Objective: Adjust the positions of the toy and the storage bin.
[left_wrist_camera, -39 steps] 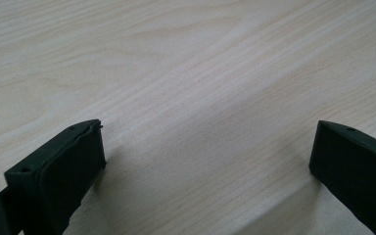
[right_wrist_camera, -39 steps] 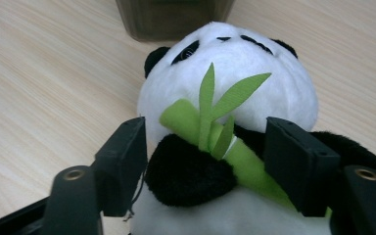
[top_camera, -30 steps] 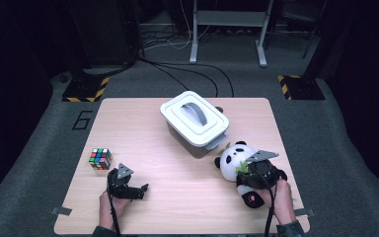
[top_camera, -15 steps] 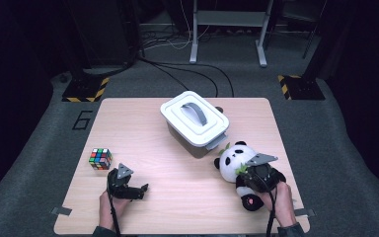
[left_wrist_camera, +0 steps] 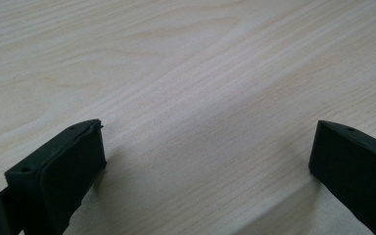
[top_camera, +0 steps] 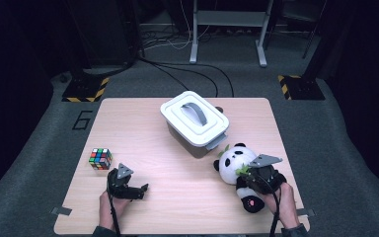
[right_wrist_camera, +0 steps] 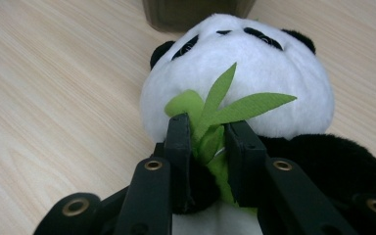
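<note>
A black-and-white plush panda (top_camera: 231,159) lies on its back on the table's right side, head toward the box. My right gripper (top_camera: 245,176) rests over its chest. In the right gripper view the panda (right_wrist_camera: 274,63) has a green felt bamboo sprig (right_wrist_camera: 247,106) at its chest. The right gripper (right_wrist_camera: 208,129) has just been closing and is shut on the sprig's stem. My left gripper (top_camera: 140,189) lies low on the table near the front left. It (left_wrist_camera: 208,147) is open, with bare wood between its jaws.
A white lidded box (top_camera: 194,118) with a grey handle stands mid-table, just behind the panda. A multicoloured puzzle cube (top_camera: 100,158) sits at the left, behind the left gripper. The wooden table (top_camera: 128,123) has dark floor all around.
The right hand has shifted very slightly over the panda. The left hand, the cube and the box have kept still.
</note>
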The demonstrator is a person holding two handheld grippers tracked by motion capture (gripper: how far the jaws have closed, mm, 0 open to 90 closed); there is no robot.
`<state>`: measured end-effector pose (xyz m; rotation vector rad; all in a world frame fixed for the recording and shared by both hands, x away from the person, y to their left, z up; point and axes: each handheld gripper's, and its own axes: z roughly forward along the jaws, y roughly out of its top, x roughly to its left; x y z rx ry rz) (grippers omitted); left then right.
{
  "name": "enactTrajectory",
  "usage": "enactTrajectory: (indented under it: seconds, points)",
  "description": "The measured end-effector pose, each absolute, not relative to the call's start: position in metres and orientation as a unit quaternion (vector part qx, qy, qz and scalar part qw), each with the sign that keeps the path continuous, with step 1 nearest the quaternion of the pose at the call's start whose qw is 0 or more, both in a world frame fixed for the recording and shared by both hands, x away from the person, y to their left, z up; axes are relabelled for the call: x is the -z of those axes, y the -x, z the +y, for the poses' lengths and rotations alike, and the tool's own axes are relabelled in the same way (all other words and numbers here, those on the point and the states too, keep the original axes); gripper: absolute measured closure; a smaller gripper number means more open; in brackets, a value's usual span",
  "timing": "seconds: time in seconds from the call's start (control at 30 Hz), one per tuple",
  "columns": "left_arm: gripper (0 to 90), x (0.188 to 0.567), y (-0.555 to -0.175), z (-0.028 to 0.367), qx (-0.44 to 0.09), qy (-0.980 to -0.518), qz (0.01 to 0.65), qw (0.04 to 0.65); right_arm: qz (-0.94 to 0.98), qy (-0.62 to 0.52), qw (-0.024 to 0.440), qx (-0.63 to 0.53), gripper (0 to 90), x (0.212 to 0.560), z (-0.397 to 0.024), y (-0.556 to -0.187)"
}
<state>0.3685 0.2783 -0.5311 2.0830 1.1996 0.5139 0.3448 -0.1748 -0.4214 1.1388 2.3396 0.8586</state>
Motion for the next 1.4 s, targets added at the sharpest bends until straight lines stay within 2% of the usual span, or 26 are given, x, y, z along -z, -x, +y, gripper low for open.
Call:
enactTrajectory:
  seconds: [1.4]
  points:
    - [0.0,0.531,-0.368,0.278,-0.196,-0.799,0.46,0.334,0.866,-0.329,0.142,-0.349,73.6,0.411,-0.132,-0.328]
